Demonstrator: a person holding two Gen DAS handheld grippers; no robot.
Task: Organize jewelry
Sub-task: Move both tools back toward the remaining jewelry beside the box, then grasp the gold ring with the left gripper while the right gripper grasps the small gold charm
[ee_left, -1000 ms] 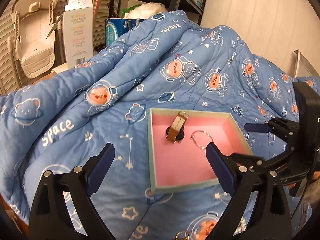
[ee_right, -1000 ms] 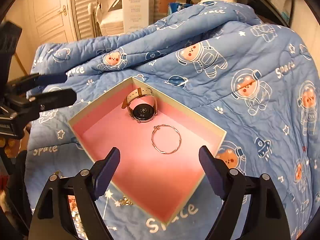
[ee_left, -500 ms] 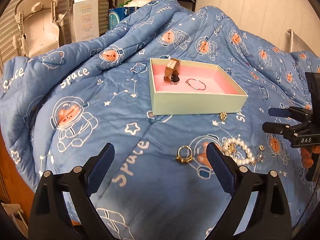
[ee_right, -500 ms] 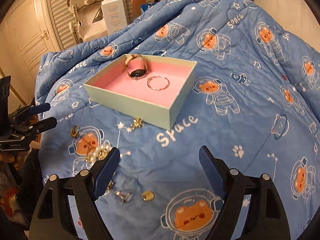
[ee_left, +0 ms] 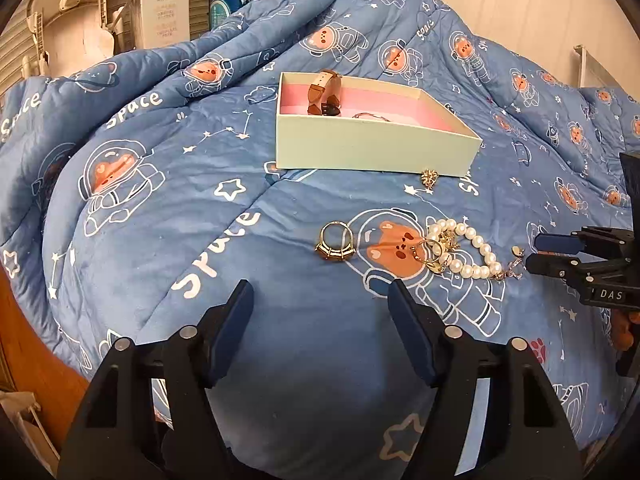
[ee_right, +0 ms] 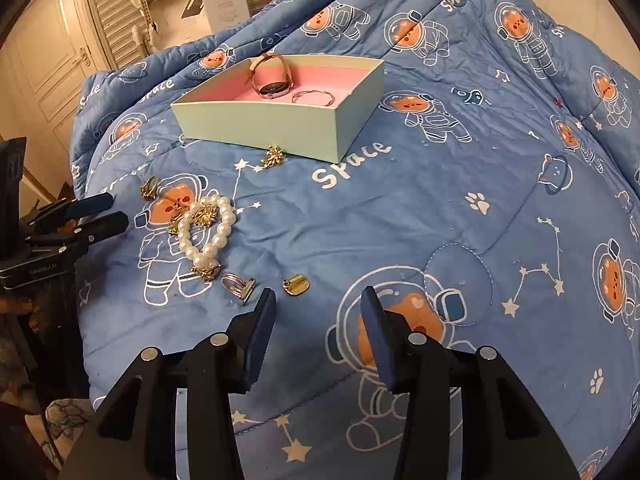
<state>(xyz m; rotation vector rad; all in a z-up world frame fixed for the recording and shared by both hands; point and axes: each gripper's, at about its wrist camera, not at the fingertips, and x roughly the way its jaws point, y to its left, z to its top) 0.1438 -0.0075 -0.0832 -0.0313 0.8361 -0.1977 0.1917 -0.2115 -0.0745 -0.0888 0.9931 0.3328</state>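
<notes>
A pale green box (ee_left: 376, 146) with a pink floor sits on the blue quilt; it also shows in the right wrist view (ee_right: 280, 122). Inside are a watch (ee_left: 324, 92) (ee_right: 272, 80) and a thin bangle (ee_right: 312, 97). Loose on the quilt lie a gold ring (ee_left: 335, 242), a pearl bracelet (ee_left: 466, 250) (ee_right: 206, 232) with gold pieces, a gold charm (ee_left: 429, 177) (ee_right: 273, 156), a silver ring (ee_right: 239, 283) and a gold tag (ee_right: 297, 284). My left gripper (ee_left: 320, 312) is open and empty, short of the gold ring. My right gripper (ee_right: 318, 320) is open and empty, just short of the tag.
The blue space-print quilt (ee_left: 180, 216) bunches up high behind the box. A white carton (ee_left: 164, 8) and a baby seat (ee_left: 68, 28) stand beyond it. Louvred doors (ee_right: 108, 12) are at the far left. The bed's wooden edge (ee_left: 24, 344) is at lower left.
Both grippers have pulled back and down from the box toward the near side of the quilt, bringing the loose jewelry into view. The right gripper's jaws have narrowed.
</notes>
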